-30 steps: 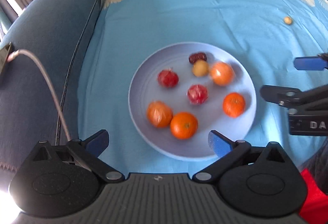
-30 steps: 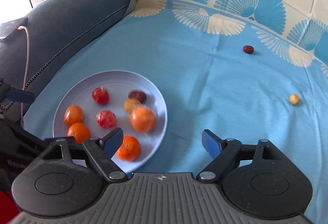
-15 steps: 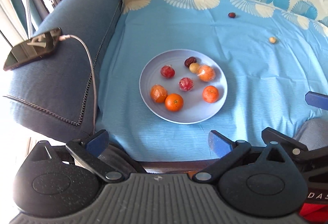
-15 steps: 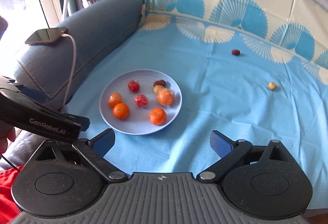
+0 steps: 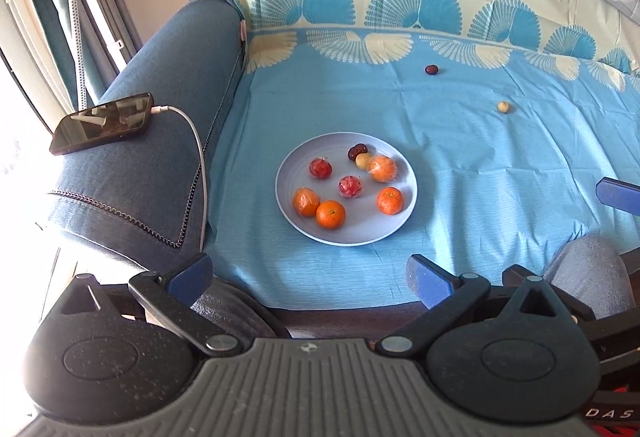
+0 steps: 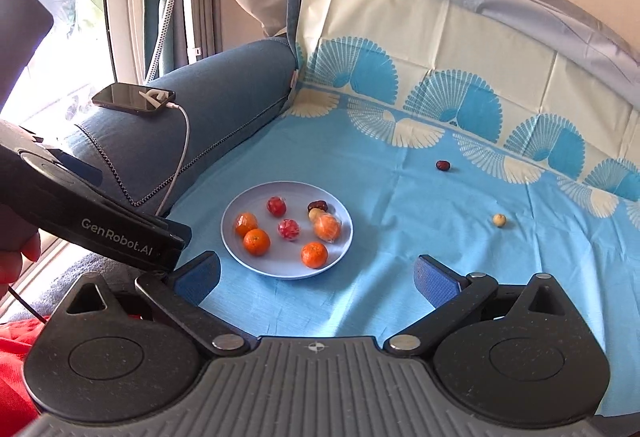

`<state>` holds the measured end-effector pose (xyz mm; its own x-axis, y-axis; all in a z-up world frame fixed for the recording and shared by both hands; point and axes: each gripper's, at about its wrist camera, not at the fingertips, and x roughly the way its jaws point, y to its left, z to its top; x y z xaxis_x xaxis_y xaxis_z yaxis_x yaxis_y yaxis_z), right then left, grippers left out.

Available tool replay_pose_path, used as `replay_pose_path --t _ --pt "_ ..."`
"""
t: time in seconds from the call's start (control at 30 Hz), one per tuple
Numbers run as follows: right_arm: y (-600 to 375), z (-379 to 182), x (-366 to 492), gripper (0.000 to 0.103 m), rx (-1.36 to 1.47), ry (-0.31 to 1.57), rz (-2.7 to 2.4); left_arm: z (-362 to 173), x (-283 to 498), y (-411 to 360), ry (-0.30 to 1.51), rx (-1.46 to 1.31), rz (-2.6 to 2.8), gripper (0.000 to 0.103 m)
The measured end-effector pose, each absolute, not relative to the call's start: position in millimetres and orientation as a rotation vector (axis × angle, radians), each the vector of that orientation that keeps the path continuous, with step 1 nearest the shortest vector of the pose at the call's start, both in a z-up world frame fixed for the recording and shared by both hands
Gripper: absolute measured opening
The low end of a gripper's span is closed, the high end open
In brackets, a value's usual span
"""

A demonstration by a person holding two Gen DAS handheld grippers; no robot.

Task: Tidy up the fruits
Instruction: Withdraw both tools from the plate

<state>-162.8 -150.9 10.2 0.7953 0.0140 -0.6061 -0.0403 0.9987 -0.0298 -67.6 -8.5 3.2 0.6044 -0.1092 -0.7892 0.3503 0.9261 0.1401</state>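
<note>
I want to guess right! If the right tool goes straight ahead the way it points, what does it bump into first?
Probably the bare blue cloth just right of the plate. The open right tool holds nothing, and nothing stands in its way, though depth is hard to judge.

Plate (image 5: 408, 205) holds eight fruits; dark fruit (image 5: 431, 69), pale fruit (image 5: 503, 106) loose on cloth.

Right gripper (image 6: 316, 279) jaws wide apart, just been opening, nothing between them. Pale plate (image 6: 240, 249) on blue cloth (image 6: 400, 257) holds four oranges, two red wrapped fruits, one dark, one pale. Dark fruit (image 6: 443, 165) and pale fruit (image 6: 499, 219) lie loose, well apart. Phone (image 6: 134, 98) on armrest (image 6: 224, 93).
</note>
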Motion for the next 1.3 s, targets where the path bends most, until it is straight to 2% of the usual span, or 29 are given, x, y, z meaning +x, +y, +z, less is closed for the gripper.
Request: replay_pose_path --t 0.7,1.3 --pt "-147 18 -182 0.102 -0.042 0.6 0.014 13 -86 -7 0.836 0.311 -0.265 0.103" --pt "-156 3 -169 0.102 0.004 0.663 0.009 -8 -69 -16 0.914 0.333 -0.281 0.103"
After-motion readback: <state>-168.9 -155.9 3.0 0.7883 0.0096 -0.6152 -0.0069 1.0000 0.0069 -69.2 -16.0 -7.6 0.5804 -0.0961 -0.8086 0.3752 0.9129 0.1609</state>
